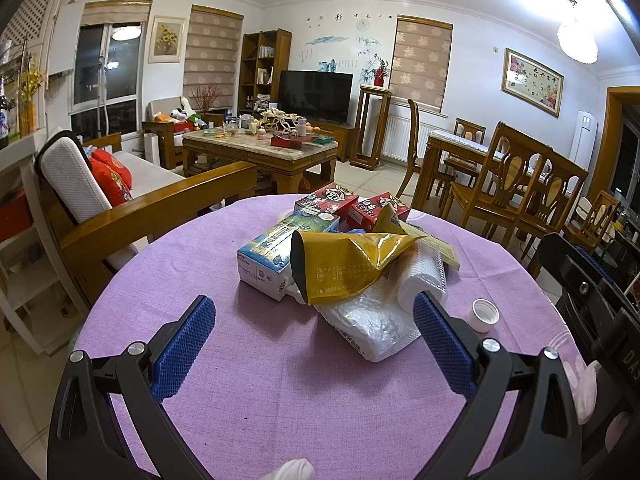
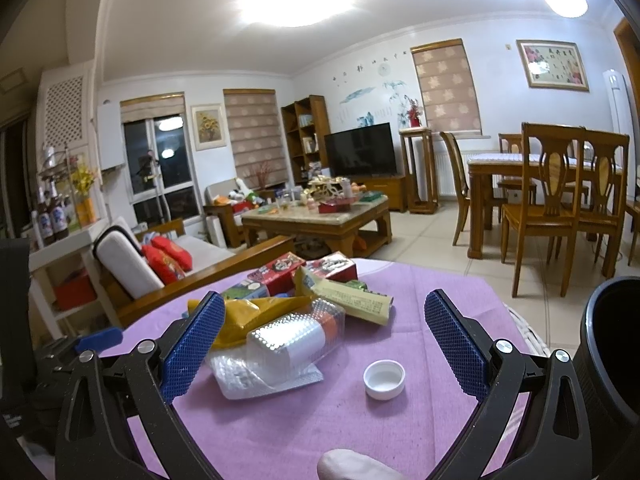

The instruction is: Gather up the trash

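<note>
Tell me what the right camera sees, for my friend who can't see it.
Open tongs with blue pads hover over a purple table, a white cap between them. Left of the cap lies a trash pile: a clear tray, a yellow bag and red boxes. Behind is a living room.

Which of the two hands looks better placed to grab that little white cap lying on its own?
Probably the right. Its gripper is open, with the white cap lying between its jaws. The left gripper, also open, faces the trash pile, the cap off to its side.
</note>
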Demonstrator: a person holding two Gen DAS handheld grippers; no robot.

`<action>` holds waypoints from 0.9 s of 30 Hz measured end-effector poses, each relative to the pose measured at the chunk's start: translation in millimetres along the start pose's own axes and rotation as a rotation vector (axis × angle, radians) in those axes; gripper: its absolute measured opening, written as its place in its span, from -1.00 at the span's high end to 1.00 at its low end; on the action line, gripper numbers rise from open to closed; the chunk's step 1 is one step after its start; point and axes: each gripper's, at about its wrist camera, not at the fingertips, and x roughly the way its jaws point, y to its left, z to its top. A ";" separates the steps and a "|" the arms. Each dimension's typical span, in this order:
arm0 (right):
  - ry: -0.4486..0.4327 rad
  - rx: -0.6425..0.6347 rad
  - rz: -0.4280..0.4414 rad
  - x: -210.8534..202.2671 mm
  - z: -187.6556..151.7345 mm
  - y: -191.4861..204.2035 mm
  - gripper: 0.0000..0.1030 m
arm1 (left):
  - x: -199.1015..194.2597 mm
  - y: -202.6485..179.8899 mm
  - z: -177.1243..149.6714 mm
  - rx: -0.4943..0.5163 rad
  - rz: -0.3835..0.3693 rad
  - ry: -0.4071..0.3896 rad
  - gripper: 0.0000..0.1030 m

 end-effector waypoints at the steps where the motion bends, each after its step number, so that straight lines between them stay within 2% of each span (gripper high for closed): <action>1: 0.000 0.000 0.000 0.8 -0.6 0.0 -0.92 | -0.1 0.0 0.0 0.000 0.000 0.000 -0.90; 27: 0.004 0.007 0.001 0.8 0.3 -1.0 -0.92 | 0.1 0.2 0.0 -0.003 -0.001 0.002 -0.90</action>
